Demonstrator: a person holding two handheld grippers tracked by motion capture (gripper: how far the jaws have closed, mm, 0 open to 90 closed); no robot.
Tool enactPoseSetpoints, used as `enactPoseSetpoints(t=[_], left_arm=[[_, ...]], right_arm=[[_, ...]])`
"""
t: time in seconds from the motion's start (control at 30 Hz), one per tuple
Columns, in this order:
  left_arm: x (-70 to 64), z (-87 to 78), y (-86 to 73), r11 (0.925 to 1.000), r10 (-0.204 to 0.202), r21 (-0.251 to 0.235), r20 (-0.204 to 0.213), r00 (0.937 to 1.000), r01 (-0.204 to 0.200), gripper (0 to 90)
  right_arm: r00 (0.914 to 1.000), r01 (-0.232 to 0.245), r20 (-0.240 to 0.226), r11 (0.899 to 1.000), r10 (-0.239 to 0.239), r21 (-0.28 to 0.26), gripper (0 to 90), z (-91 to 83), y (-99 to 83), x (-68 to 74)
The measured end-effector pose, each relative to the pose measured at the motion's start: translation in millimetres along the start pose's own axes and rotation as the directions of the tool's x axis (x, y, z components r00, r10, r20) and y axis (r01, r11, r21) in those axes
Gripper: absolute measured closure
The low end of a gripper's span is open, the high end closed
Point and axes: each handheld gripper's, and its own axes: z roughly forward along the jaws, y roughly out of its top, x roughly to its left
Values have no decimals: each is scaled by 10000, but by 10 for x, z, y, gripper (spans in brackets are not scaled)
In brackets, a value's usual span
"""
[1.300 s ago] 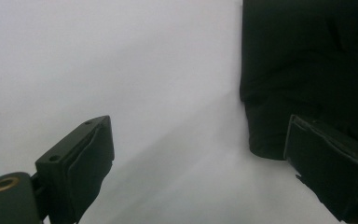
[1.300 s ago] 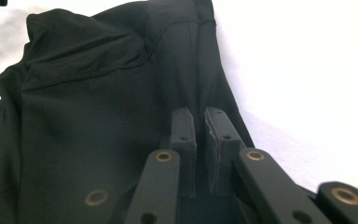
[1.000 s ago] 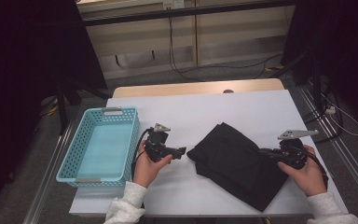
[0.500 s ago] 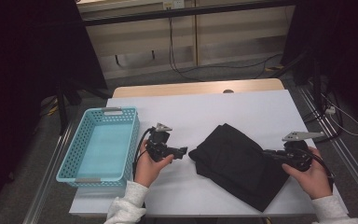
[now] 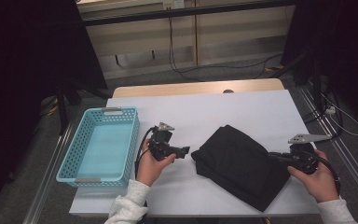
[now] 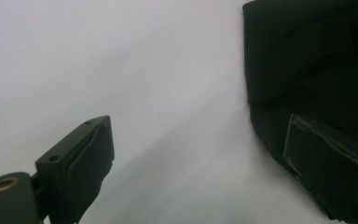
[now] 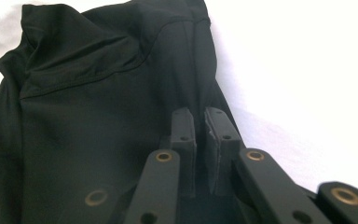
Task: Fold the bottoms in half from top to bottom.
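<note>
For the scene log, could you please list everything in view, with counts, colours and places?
Garment: one, black, folded, on the table's right half, toward the near edge.
Basket: one, light blue, perforated, nothing in it, at the table's left edge.
Table: one, white top with a wooden strip along the far edge.
Cables: several, dark, on the floor beyond the table.
Left tongs: one, black, jaws wide open, just left of the garment, above bare table.
Right tongs: one, black, jaws nearly together at the garment's right edge; grip unclear.
Hands: two, white sleeves, at the near edge.
</note>
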Motion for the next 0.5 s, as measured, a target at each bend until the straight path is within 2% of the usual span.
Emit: enactPoseSetpoints(t=[0.5], left_arm=[[-34, 30, 40, 9998, 171, 43, 104, 9998, -171, 85]], right_arm=[[9997, -116, 199, 9998, 113, 155, 828, -119, -108, 0]])
